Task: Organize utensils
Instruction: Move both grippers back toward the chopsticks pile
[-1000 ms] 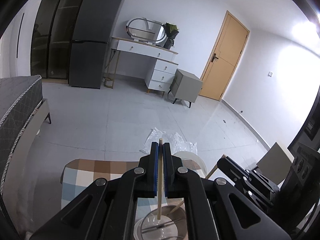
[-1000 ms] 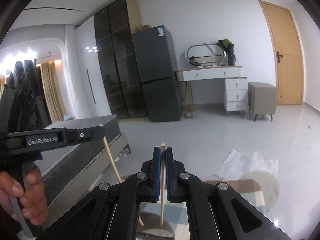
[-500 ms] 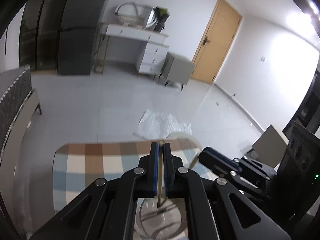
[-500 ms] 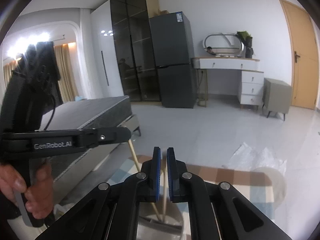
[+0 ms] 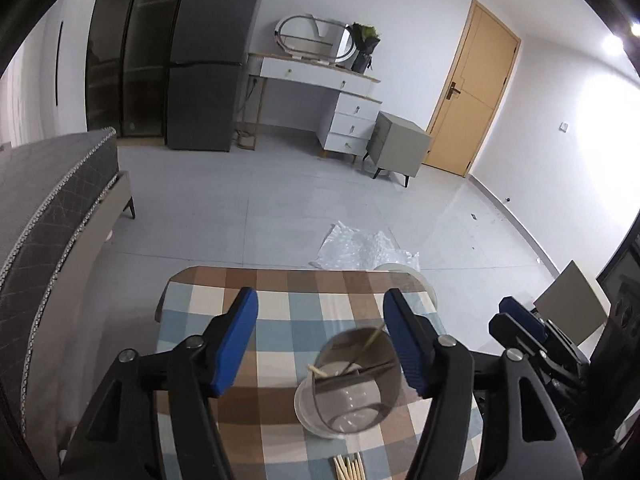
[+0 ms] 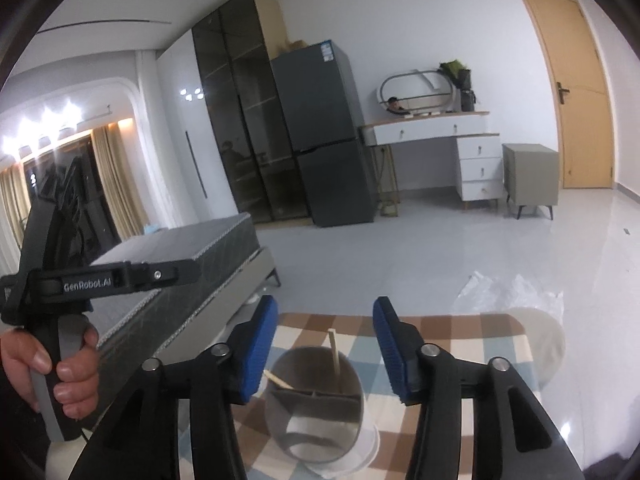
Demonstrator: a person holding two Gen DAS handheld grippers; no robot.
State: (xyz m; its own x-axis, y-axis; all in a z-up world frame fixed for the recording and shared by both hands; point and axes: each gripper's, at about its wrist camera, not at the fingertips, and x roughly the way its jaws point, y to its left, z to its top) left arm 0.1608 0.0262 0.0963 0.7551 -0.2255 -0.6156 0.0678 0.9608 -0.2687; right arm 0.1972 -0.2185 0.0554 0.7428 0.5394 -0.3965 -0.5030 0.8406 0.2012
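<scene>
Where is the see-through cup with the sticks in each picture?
Left wrist view: the cup is low and right of centre, beside the left tongs' right-hand blue pad.
Right wrist view: the cup is bottom centre, between the right tongs' two blue pads.
Shared landmark: the checked tablecloth under it.

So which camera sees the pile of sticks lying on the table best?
The left wrist view: the loose chopsticks lie in a row on the checkered tablecloth, just in front of the cup. The right wrist view doesn't show that pile at all.
</scene>
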